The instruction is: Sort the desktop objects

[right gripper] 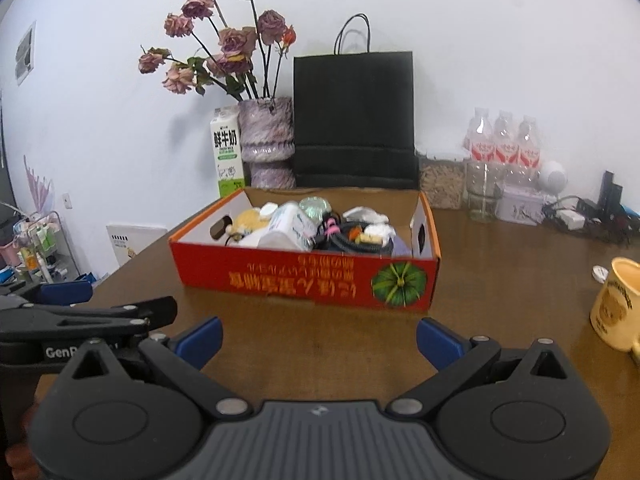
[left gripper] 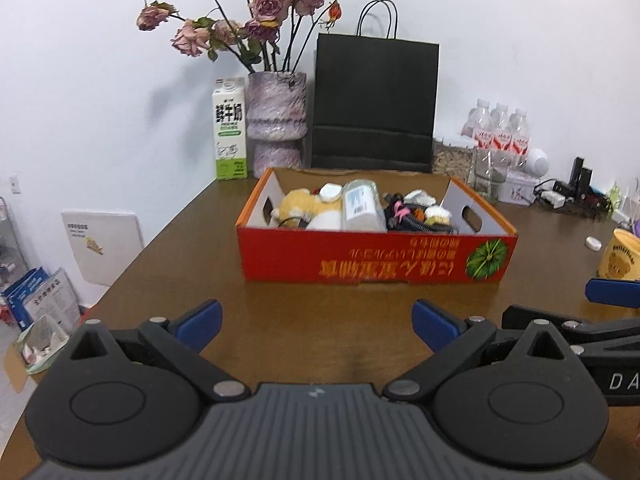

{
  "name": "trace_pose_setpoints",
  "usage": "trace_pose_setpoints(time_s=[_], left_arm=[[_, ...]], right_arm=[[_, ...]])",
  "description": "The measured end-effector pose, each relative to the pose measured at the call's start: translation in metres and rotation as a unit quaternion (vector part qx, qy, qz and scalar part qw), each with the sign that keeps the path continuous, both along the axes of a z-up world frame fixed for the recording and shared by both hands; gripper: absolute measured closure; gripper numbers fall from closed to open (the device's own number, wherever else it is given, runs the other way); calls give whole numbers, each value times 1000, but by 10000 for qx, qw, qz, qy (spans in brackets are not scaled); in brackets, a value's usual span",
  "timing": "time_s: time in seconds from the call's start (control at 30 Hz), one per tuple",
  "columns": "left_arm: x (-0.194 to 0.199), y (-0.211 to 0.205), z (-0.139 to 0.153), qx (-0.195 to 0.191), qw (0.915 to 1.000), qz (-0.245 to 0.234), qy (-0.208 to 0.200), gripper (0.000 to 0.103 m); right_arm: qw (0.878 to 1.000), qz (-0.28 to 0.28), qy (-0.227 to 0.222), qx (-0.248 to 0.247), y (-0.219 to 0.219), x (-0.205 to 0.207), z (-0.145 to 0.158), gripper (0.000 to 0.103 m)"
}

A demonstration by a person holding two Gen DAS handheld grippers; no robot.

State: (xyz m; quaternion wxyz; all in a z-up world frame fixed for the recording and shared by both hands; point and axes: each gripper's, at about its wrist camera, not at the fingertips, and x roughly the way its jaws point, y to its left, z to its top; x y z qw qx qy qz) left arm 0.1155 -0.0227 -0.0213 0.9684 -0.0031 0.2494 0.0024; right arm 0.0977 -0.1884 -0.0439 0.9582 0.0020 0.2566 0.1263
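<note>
Both tools hover low over the brown worktop (left gripper: 168, 248), side by side and facing the red cardboard box (left gripper: 372, 258) at 12 o'clock. The left tool (left gripper: 316, 326) has its blue-padded fingers spread wide with nothing between them; the right tool (right gripper: 319, 342) stands equally wide apart and empty. The box is packed — a yellow plush toy (left gripper: 298, 206), a clear plastic bottle (left gripper: 360, 206) lying on its side and a tangle of black cable (left gripper: 416, 222) sit inside. Behind it, at 11 o'clock, a milk carton (left gripper: 229, 130) stands beside a vase of dried roses (left gripper: 276, 120), with a black paper bag (left gripper: 374, 104) just right of the vase. At 3 o'clock in the right wrist view stands a yellow mug (right gripper: 618, 308), well apart from the box.
</note>
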Motion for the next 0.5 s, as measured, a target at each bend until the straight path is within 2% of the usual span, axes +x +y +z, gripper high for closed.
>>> trace_pose_setpoints(time_s=[0.17,0.5], left_arm=[[-11,-1,-5,32,9999,60,88,0],[-17,-2,0,91,9999,80,32,0]], right_arm=[[9999,19,144,-19,0,-8,-7,0],[10000,-3,85,8,-1,-18,-6,0]])
